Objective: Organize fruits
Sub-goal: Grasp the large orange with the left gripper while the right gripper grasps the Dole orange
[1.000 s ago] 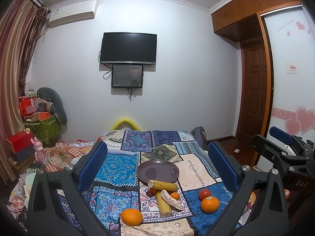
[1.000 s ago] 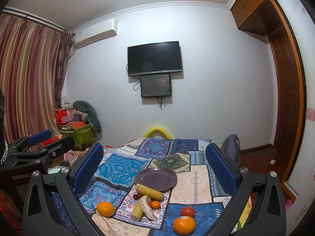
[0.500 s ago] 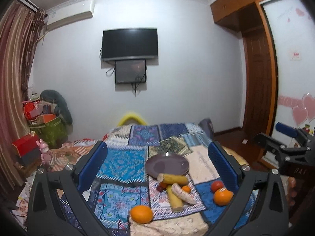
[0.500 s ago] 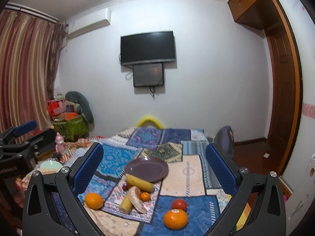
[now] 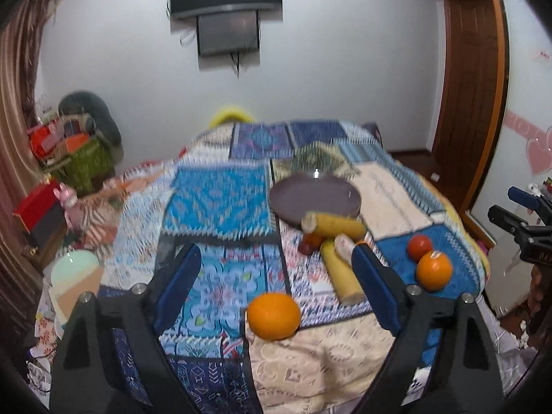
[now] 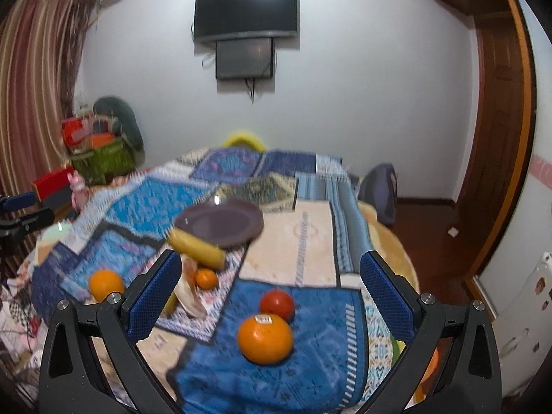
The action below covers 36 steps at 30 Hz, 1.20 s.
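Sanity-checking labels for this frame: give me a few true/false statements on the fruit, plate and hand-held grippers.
1. The purple plate holds two oranges. False: nothing lies in it; a banana rests at its near rim.
2. The left hand-held gripper is open, with an orange ahead between its fingers. True.
3. The right hand-held gripper is shut on the stickered orange. False: it is open and holds nothing.
4. A red fruit lies just behind the stickered orange. True.
5. All the fruit lies on the patchwork cloth. True.
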Each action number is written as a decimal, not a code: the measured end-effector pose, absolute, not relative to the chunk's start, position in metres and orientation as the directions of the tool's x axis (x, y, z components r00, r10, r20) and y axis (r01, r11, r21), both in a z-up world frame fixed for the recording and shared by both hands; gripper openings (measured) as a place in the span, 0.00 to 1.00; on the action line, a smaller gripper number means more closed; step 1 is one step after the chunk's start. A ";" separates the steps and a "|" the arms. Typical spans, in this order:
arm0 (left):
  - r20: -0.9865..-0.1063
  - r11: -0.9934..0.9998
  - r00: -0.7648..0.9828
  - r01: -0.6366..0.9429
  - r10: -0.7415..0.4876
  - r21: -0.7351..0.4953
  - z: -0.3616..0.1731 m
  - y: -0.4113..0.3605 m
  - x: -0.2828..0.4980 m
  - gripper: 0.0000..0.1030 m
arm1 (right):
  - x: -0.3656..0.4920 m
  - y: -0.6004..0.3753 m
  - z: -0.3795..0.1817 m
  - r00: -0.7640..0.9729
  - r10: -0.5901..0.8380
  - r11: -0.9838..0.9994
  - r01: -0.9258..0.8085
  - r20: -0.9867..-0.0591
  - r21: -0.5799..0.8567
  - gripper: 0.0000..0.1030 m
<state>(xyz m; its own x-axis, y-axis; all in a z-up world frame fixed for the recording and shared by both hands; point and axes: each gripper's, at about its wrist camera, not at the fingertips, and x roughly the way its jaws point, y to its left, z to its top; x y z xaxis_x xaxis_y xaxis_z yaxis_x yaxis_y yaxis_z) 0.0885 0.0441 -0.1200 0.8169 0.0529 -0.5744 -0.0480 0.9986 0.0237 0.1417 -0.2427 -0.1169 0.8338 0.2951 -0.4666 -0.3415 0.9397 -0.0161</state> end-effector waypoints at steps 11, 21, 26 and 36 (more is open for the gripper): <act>-0.739 0.998 0.674 -0.046 0.000 -0.043 -0.184 0.065 0.129 0.81 | 0.174 -0.246 -0.169 0.706 0.315 0.924 -0.382 -0.635 0.033 0.76; -0.829 0.997 0.559 -0.044 -0.034 -0.071 -0.230 0.066 0.151 0.81 | 0.200 -0.245 -0.207 0.588 0.330 0.924 -0.363 -0.739 0.123 0.78; -0.851 0.996 0.523 -0.050 -0.038 -0.075 -0.246 0.068 0.161 0.81 | 0.207 -0.242 -0.218 0.557 0.328 0.924 -0.357 -0.763 0.137 0.78; -0.863 0.995 0.503 -0.051 -0.051 -0.088 -0.262 0.068 0.168 0.73 | 0.218 -0.241 -0.240 0.469 0.371 0.913 -0.344 -0.801 0.221 0.78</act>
<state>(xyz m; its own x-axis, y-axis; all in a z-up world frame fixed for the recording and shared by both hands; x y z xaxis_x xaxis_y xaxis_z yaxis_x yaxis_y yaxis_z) 0.1676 0.0682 -0.2615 0.5029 -0.0509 -0.8629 -0.0509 0.9948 -0.0883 0.2183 -0.2405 -0.2400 0.4691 0.3711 -0.8014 -0.3438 0.9126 0.2214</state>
